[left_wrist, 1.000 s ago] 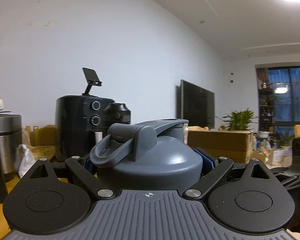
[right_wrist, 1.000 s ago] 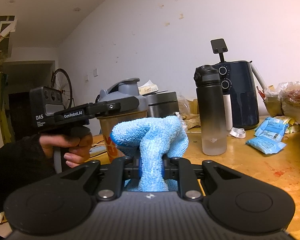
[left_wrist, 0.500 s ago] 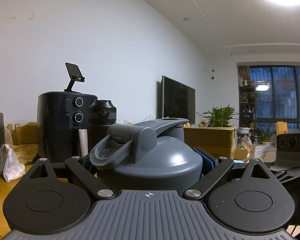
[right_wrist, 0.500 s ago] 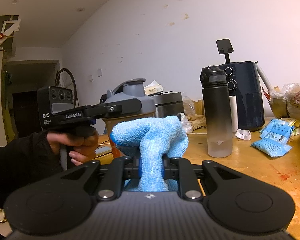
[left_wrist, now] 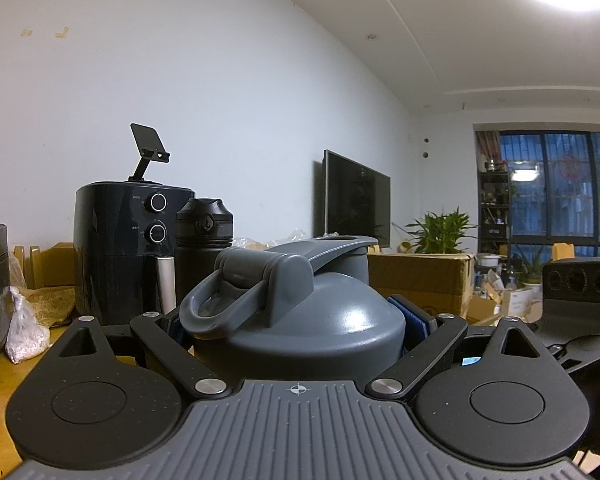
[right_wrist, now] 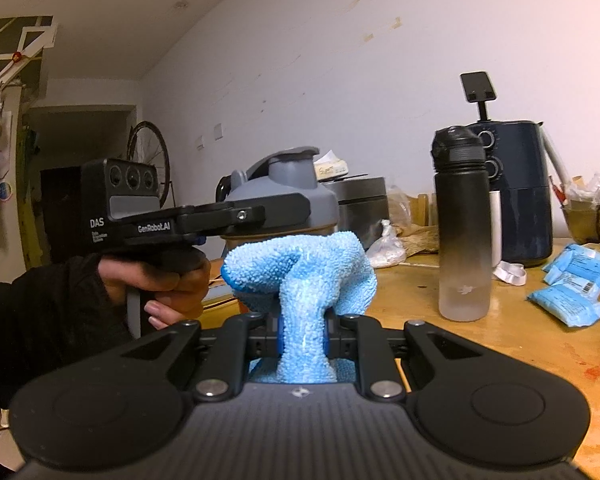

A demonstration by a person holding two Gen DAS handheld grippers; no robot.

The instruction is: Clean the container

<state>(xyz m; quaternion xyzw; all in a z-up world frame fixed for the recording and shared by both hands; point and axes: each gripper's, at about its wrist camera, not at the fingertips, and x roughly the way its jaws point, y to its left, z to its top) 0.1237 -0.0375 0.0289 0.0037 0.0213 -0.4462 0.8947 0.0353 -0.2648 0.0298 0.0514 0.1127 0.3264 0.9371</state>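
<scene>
A shaker bottle with a grey domed lid (left_wrist: pixel 300 312) and a loop handle fills the left wrist view, and my left gripper (left_wrist: pixel 300 332) is shut on it just under the lid. The right wrist view shows the same shaker bottle (right_wrist: pixel 284 200) held upright by the left gripper (right_wrist: pixel 236 216), with a hand (right_wrist: pixel 160 280) on its grip. My right gripper (right_wrist: pixel 302 338) is shut on a bunched blue microfibre cloth (right_wrist: pixel 300 268). The cloth sits right in front of the bottle's brownish body and hides it; contact cannot be told.
On the wooden table (right_wrist: pixel 500 344) stand a tall black-to-clear water bottle (right_wrist: pixel 464 232), a dark air fryer (right_wrist: pixel 520 200) topped by a phone stand, a steel pot (right_wrist: pixel 360 208), blue packets (right_wrist: pixel 572 280) and a white bag (left_wrist: pixel 24 332). A cardboard box (left_wrist: pixel 420 280) lies beyond.
The cloth and the shaker bottle have come closer together; the bottle and left gripper look larger and more central in the right view. Both grips are unchanged.
</scene>
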